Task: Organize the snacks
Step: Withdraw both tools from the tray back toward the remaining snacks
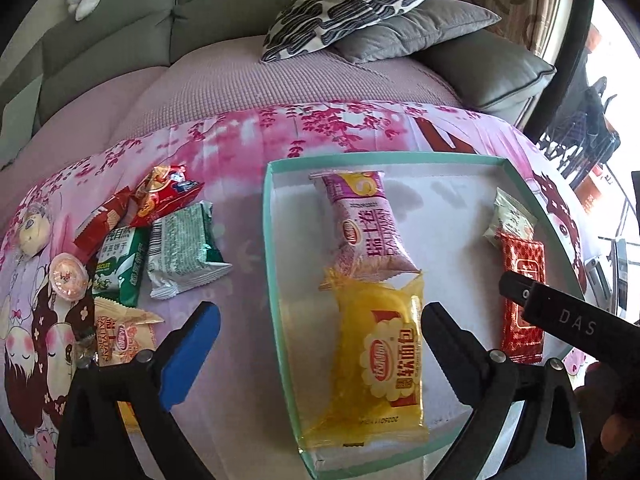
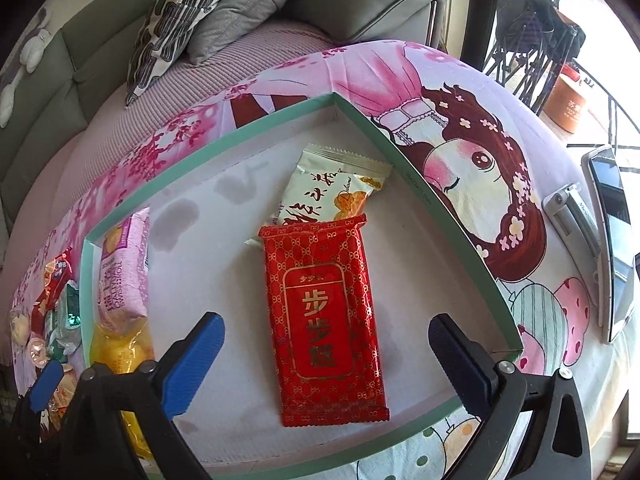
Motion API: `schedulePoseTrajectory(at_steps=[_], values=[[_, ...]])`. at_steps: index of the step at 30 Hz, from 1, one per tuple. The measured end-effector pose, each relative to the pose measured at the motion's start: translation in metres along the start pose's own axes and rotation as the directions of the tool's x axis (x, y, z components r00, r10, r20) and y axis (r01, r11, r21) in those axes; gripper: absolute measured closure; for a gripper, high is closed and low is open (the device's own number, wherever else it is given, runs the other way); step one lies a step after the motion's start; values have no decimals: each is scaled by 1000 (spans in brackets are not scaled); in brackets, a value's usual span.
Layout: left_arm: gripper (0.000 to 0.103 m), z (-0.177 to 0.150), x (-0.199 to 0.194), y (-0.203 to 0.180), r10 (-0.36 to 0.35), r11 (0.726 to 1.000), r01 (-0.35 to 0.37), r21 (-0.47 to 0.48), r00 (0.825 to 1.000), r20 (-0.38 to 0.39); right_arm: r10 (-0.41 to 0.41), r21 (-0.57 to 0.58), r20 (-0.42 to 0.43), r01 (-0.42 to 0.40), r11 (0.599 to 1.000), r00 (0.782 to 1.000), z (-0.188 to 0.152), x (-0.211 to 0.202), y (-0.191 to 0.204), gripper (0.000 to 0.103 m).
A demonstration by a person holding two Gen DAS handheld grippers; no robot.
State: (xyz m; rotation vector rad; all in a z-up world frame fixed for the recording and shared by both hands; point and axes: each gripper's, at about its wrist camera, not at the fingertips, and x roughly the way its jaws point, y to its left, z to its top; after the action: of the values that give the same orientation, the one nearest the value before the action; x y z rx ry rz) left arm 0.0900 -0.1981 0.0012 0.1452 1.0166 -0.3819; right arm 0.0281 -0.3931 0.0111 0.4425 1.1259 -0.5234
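Four packets lay in the tray [image 1: 276, 240]: a purple packet [image 1: 368, 224] touching a yellow packet [image 1: 380, 364] on the left side, a red packet [image 2: 326, 320] overlapping a cream packet [image 2: 328, 188] on the right. Both claws stood wide open and empty, the left gripper [image 1: 320, 344] over the yellow packet, the right gripper [image 2: 326, 360] over the red one. The loose snacks [image 1: 160, 240] waited on the cloth [image 1: 248, 248] beside the tray. They looked light, soft and crinkly, likely slippery in foil, so pinching across the middle seemed safer than a sealed end. The pile overlapped, and its nearest packets were cut off behind the left claw, perhaps hiding more.
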Motion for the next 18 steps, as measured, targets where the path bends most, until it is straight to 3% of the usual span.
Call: schedulePoseTrajectory(at_steps=[8, 18], values=[[3, 8, -15, 51, 115, 982, -106, -155, 992, 45, 28, -63, 20, -26, 998, 999, -5, -7, 21, 0], [3, 10, -28, 96, 222, 954, -209, -214, 974, 38, 127, -196, 106, -104, 975, 986, -16, -30, 69, 0]])
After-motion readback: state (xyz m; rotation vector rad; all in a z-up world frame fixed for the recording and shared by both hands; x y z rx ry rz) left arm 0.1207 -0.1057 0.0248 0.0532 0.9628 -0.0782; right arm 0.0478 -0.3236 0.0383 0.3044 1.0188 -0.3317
